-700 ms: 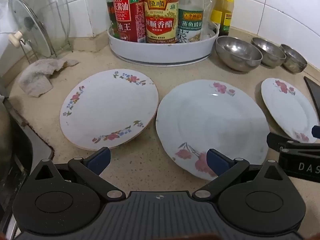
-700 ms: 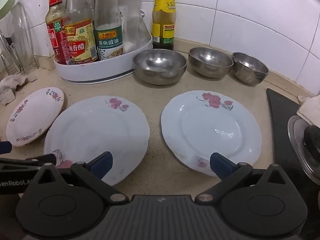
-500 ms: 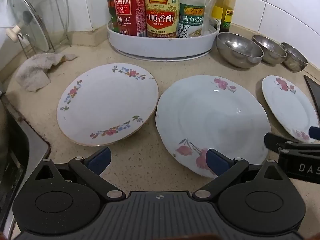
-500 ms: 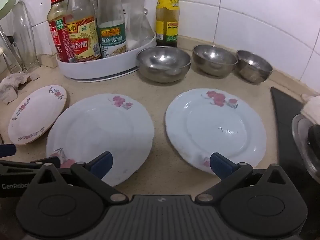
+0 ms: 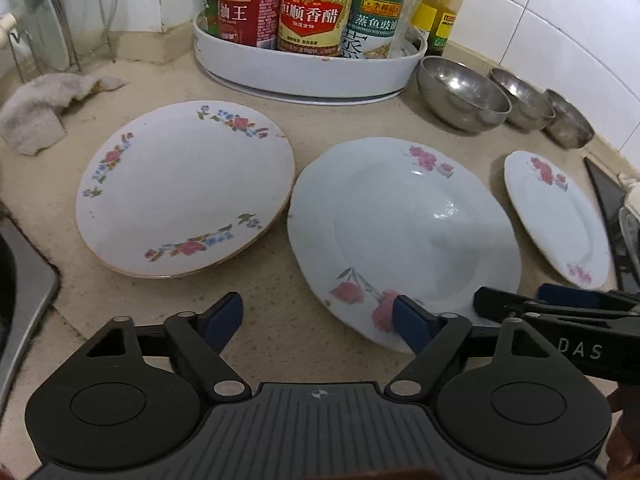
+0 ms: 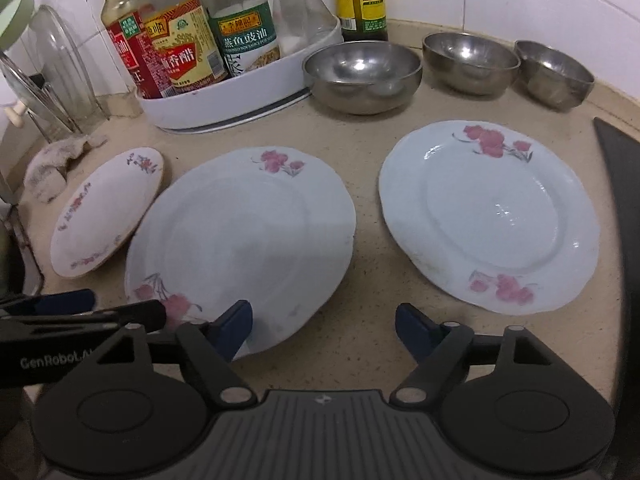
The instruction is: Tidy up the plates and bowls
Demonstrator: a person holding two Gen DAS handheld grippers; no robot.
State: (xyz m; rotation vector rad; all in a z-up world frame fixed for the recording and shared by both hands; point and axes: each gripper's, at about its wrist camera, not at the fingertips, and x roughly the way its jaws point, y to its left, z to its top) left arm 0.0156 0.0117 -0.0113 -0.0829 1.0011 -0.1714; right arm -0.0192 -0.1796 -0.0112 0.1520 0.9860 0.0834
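Note:
Three plates lie in a row on the beige counter. The floral-rimmed plate (image 5: 184, 188) (image 6: 108, 212) is on the left and seems to rest on a second one. A pale blue plate with pink flowers (image 5: 404, 236) (image 6: 240, 232) lies in the middle, and a matching plate (image 5: 556, 216) (image 6: 492, 212) on the right. Three steel bowls (image 6: 362, 76) (image 6: 470, 62) (image 6: 554, 72) stand behind them. My left gripper (image 5: 316, 316) hovers open, its right finger over the middle plate's near rim. My right gripper (image 6: 324, 322) is open too, its left finger over that same rim. Neither holds anything.
A white tray (image 5: 312, 68) of sauce bottles stands at the back, with a yellow-labelled bottle (image 6: 360, 0) beside it. A crumpled cloth (image 5: 44, 108) and a lid rack (image 5: 44, 28) are at the far left, a sink edge (image 5: 24, 304) is near left, and a black hob (image 6: 620, 200) is on the right.
Both grippers have moved forward and nearer to the plates, which now look larger. The right gripper has shifted left, off the right plate's rim. The jaws and the dishes have stayed as they were.

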